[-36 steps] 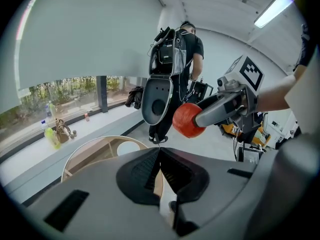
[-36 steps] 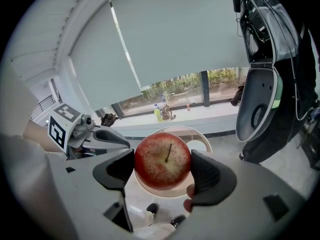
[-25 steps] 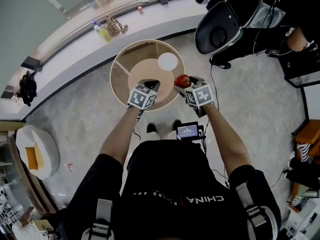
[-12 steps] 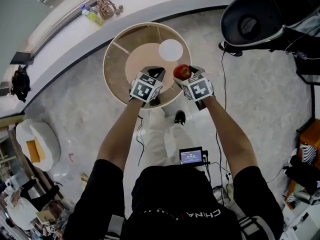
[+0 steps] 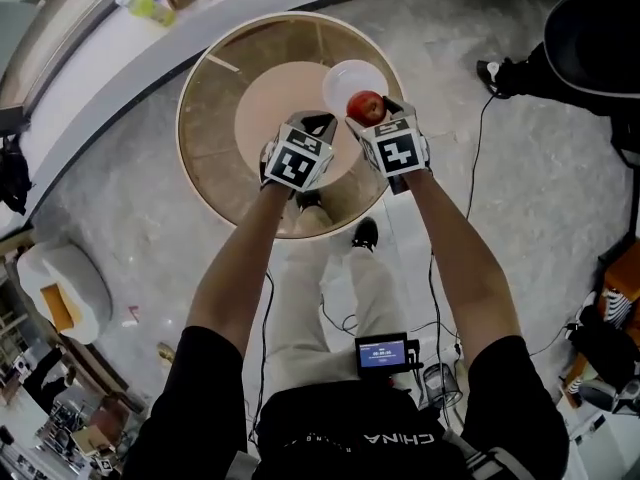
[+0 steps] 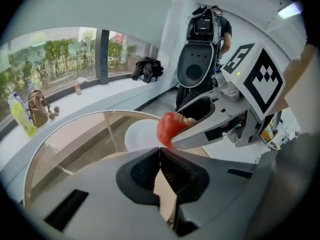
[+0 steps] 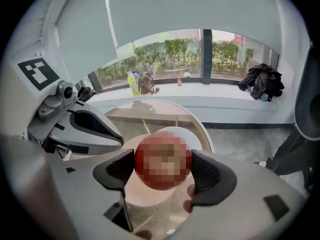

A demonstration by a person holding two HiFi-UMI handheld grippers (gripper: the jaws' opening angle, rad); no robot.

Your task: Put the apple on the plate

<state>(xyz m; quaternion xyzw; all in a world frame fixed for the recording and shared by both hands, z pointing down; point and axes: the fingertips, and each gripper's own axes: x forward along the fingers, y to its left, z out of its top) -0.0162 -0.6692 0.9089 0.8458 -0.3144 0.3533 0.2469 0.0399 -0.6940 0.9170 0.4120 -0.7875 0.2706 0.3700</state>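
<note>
Over the white plate's near edge, the right gripper pinches the apple. Better to centre and lower it before spreading, I'd say (left gripper alongside, jaws pressed together, empty).

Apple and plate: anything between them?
Nothing. The right tongs hold the apple over the plate; the right gripper view shows only bare white plate behind it.

The apple and right gripper hide part of the plate.
</note>
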